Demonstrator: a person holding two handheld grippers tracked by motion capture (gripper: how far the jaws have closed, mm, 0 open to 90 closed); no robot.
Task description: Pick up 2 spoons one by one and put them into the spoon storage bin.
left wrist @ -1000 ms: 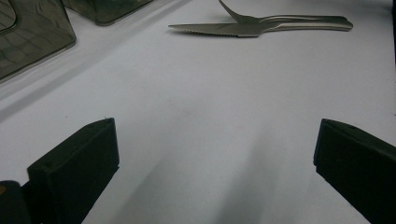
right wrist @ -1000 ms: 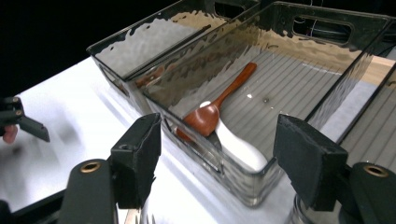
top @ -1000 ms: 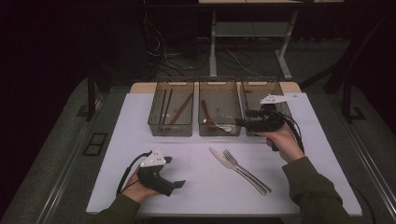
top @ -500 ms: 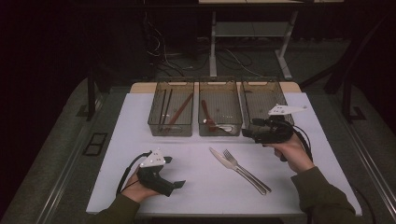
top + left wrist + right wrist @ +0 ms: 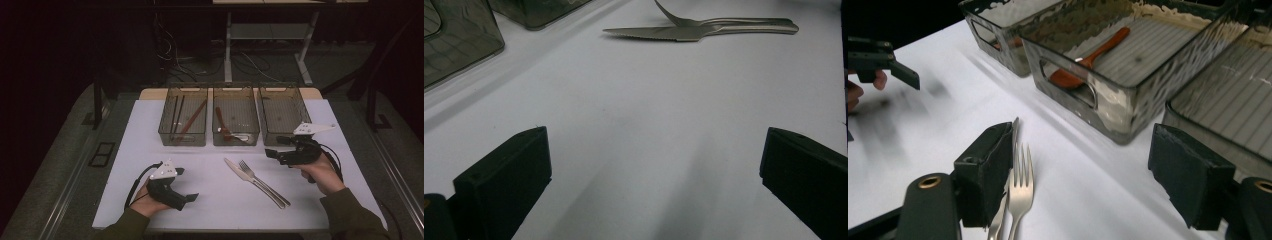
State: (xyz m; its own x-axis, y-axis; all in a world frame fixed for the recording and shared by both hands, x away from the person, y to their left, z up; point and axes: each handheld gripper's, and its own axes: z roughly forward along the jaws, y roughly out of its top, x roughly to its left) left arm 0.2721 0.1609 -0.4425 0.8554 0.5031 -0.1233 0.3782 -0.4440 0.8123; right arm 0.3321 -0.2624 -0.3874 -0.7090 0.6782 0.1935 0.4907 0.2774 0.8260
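Observation:
A steel knife [image 5: 238,169] and fork [image 5: 261,182] lie side by side on the white table [image 5: 210,205], in front of the middle bin [image 5: 236,138]. My right gripper [image 5: 270,154] hovers open just right of them, before the empty right bin [image 5: 274,131]. In the right gripper view its jaws [image 5: 1083,165] stand wide apart, with the fork [image 5: 1020,192] beside the left jaw. My left gripper [image 5: 191,198] rests low at the front left, open on nothing. From the left gripper view [image 5: 656,160], the knife [image 5: 664,33] and fork [image 5: 729,22] lie far ahead.
Three clear bins stand in a row at the table's back. The left bin [image 5: 182,138] holds dark sticks and a brown utensil. A red spoon [image 5: 1098,47] lies in the middle bin [image 5: 1073,102]. The table's far edge runs behind the bins.
My right gripper has come back from over the bins toward the person and dropped lower, now in front of the right bin. The left gripper has stayed put.

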